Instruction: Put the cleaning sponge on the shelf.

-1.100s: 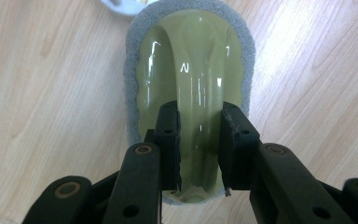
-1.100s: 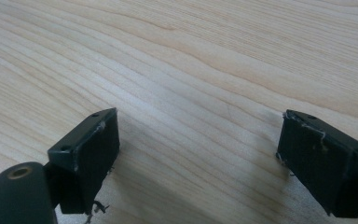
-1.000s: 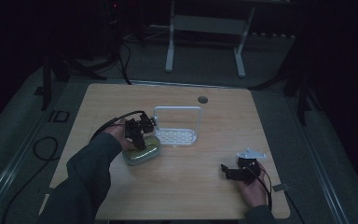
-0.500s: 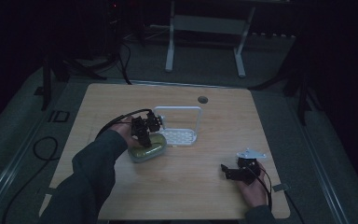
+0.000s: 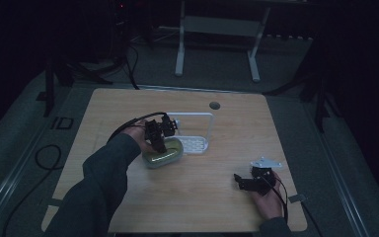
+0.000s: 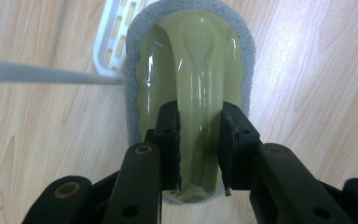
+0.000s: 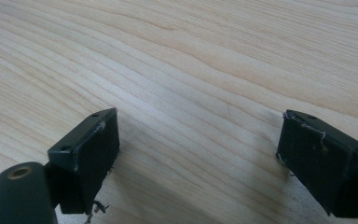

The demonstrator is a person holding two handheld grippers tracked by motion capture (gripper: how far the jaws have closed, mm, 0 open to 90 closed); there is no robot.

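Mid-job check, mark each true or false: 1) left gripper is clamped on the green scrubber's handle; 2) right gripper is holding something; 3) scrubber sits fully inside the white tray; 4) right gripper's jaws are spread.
1) True: the left gripper has its jaws closed on the raised handle of the green scrubber.
2) False: the right gripper holds nothing, with bare table between its jaws.
3) False: the scrubber lies on the table beside the white tray, overlapping its edge.
4) True.
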